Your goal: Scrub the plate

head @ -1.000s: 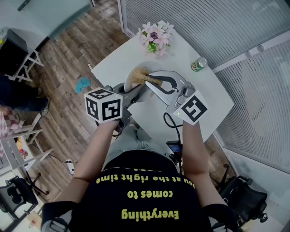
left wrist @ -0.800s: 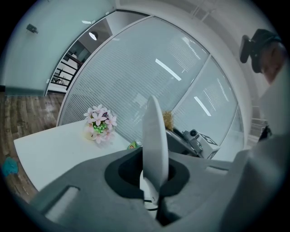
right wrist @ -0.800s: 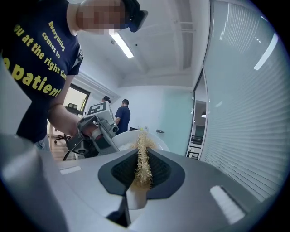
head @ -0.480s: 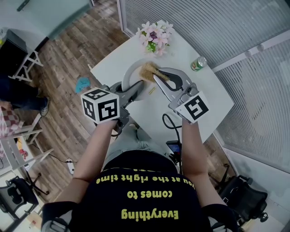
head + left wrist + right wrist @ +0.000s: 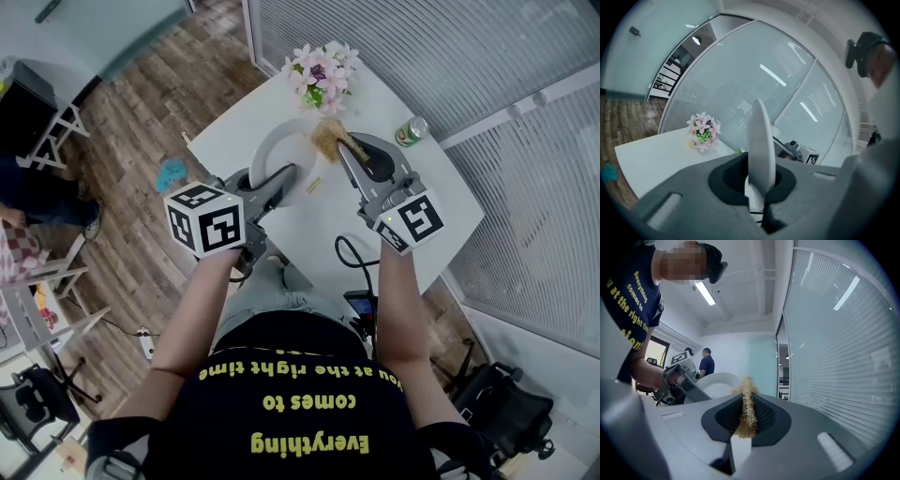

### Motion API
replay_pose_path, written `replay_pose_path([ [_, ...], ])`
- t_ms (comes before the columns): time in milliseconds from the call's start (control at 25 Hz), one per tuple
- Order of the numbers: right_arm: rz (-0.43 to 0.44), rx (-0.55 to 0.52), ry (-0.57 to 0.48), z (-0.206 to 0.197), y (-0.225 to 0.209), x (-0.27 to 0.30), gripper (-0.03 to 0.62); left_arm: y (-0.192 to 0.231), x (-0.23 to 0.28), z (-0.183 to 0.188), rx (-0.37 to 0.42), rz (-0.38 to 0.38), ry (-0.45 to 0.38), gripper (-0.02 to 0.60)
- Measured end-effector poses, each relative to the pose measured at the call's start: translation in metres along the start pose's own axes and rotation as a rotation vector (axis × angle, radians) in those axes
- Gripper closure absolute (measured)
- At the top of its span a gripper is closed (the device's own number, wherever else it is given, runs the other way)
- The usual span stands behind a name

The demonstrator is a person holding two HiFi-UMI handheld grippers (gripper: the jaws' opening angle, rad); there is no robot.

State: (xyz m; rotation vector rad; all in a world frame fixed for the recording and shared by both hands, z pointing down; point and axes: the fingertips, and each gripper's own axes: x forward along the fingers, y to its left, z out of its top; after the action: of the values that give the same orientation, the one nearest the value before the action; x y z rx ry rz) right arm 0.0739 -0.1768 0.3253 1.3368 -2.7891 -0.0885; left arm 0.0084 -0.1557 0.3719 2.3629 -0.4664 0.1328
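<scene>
Head view: both forearms are being extended over the table (image 5: 427, 202). The plate (image 5: 279, 148) is being clamped at its near rim by the left gripper (image 5: 284, 178), standing on edge, long axis upright. The scrubber (image 5: 326, 139) is being pinched by the right gripper (image 5: 343, 150), just beside the plate's right rim. Flowers (image 5: 322, 77) and a can (image 5: 411, 131) are standing near.

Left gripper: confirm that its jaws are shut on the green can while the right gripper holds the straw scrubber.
One thing is wrong: the left gripper has its jaws shut on the rim of the white plate, not on the can, as the left gripper view shows. The green can stands on the table, apart from both grippers. The right gripper does hold the straw scrubber.
</scene>
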Motion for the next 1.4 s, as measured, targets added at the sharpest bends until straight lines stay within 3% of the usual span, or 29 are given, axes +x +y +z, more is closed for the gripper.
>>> replay_pose_path([
  [240,-0.015,0.013,-0.007,-0.002,-0.003,-0.003,0.559,-0.001,-0.001,0.001,0.011,0.004,-0.005,0.571],
  [680,0.069,-0.094,0.087,-0.016,0.031,0.011,0.560,0.009,-0.006,0.007,0.009,0.040,-0.025,0.571],
  [1400,0.145,-0.084,0.109,-0.018,0.066,0.015,0.560,0.012,-0.015,0.013,0.008,0.064,-0.054,0.571],
])
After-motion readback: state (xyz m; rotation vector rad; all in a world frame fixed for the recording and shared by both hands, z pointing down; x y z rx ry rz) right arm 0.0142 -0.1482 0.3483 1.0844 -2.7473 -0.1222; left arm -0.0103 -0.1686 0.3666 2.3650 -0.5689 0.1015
